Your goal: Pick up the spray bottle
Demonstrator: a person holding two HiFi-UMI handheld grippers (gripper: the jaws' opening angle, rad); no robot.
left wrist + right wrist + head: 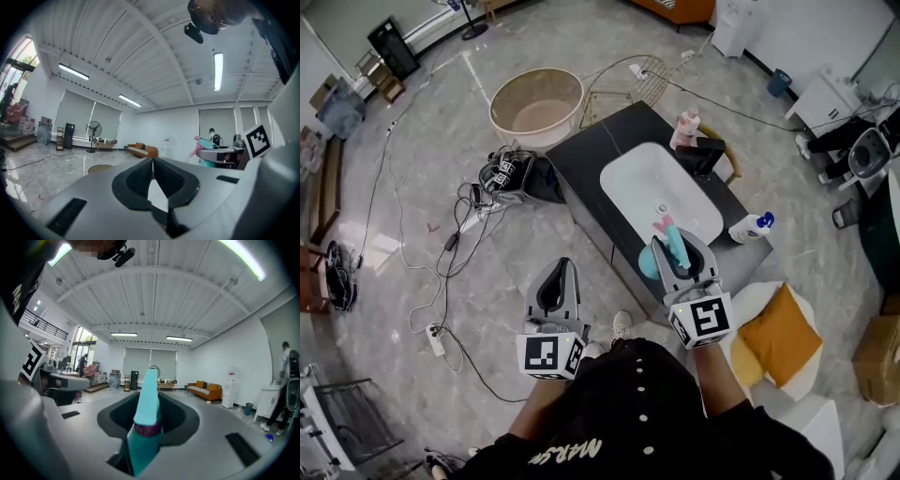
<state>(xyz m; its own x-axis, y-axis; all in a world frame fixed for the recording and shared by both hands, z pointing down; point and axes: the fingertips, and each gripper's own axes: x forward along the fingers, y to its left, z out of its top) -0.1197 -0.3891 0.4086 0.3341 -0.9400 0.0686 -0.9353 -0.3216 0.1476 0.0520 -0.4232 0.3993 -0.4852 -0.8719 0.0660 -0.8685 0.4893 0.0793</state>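
Already the spray bottle (148, 401) is off the bench (591, 159) and in the right gripper (682, 249), whose fingers (180, 416) pinch it on either side below its purple collar. The teal neck stands upright between them and the pink trigger shows just past their tips in the head view. The grip sits low on the neck, probably so that the wider body hangs beneath the fingers and cannot slide through. The bottle hangs over the near end of the white basin (628, 178), which lies at 12 o'clock from that gripper. It is well apart from the white bottle with a blue cap (750, 227) lying at 2 o'clock and from the pink bottle (685, 127) beside the black tap (703, 155) further along. The left gripper (555, 274) holds nothing. Its fingers (136, 180) are pressed together at the tips, and it waits at 9 o'clock from the right one, over the floor (441, 169) and clear of the bench, likely parked because one gripper is enough for this pick. Both arms reach forward from the person's body at about the same height. Each gripper points level toward the far wall of the room, with its marker cube turned up to the head camera.
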